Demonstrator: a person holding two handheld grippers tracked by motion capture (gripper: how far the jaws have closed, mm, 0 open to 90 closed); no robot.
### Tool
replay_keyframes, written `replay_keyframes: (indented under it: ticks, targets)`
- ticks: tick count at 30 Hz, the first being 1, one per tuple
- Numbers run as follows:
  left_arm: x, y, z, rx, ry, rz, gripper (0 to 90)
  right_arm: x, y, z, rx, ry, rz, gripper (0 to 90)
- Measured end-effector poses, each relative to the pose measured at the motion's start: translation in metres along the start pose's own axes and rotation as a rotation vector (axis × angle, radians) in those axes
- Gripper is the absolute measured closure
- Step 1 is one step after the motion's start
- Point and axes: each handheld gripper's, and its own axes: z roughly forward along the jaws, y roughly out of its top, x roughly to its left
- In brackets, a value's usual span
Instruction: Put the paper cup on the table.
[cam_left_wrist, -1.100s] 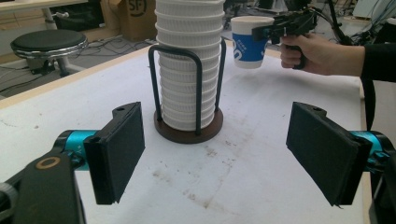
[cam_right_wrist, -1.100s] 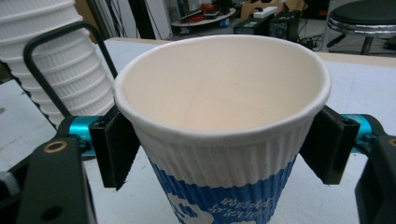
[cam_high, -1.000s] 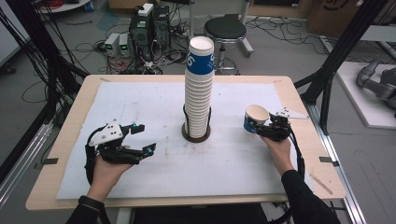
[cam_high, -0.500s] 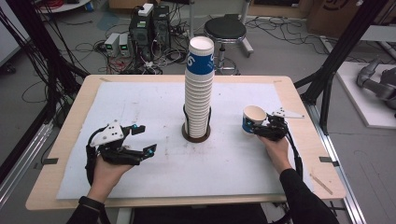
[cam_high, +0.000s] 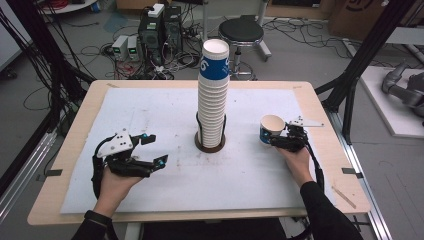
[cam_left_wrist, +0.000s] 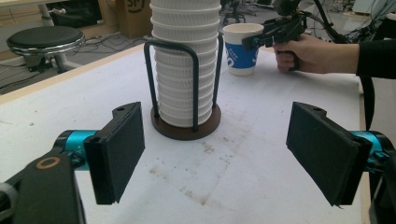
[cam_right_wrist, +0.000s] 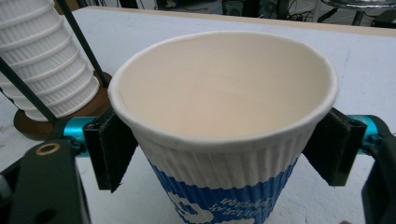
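The right claw (cam_right_wrist: 219, 154), its jaws just opening and barely off the upright paper cup (cam_right_wrist: 224, 135) standing between them on the tabletop (cam_high: 165, 110), looks to be releasing it, so next it should back straight off; the left claw (cam_left_wrist: 224, 154) rests half-open, empty.

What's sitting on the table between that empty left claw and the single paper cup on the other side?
The tall cup stack in its wire holder stands between the left gripper and the paper cup, as the high view shows.
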Motion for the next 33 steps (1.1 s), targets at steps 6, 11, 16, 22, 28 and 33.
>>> replay_keyframes:
  ticks: [6, 11, 16, 22, 28, 33]
  targets:
    - [0.000, 0.001, 0.000, 0.001, -0.001, 0.003, 19.3, 0.002, 0.000, -0.002, 0.019, -0.014, -0.004, 18.6]
    - [0.000, 0.001, 0.001, 0.001, -0.003, 0.002, 19.3, 0.005, 0.000, -0.002, 0.057, -0.023, -0.012, 16.8]
    - [-0.001, 0.001, 0.002, 0.001, -0.006, 0.006, 19.3, 0.008, 0.000, -0.002, 0.079, -0.064, -0.029, 16.4]
    - [-0.001, 0.002, 0.002, 0.000, -0.007, 0.003, 19.3, 0.008, 0.001, -0.006, 0.099, -0.061, -0.029, 16.4]
    - [-0.001, 0.002, 0.003, 0.000, -0.010, 0.003, 19.3, 0.011, 0.002, -0.008, 0.116, -0.063, -0.039, 13.7]
    - [-0.001, 0.002, 0.004, 0.000, -0.012, 0.003, 19.3, 0.010, 0.003, -0.013, 0.116, -0.076, -0.025, 13.5]
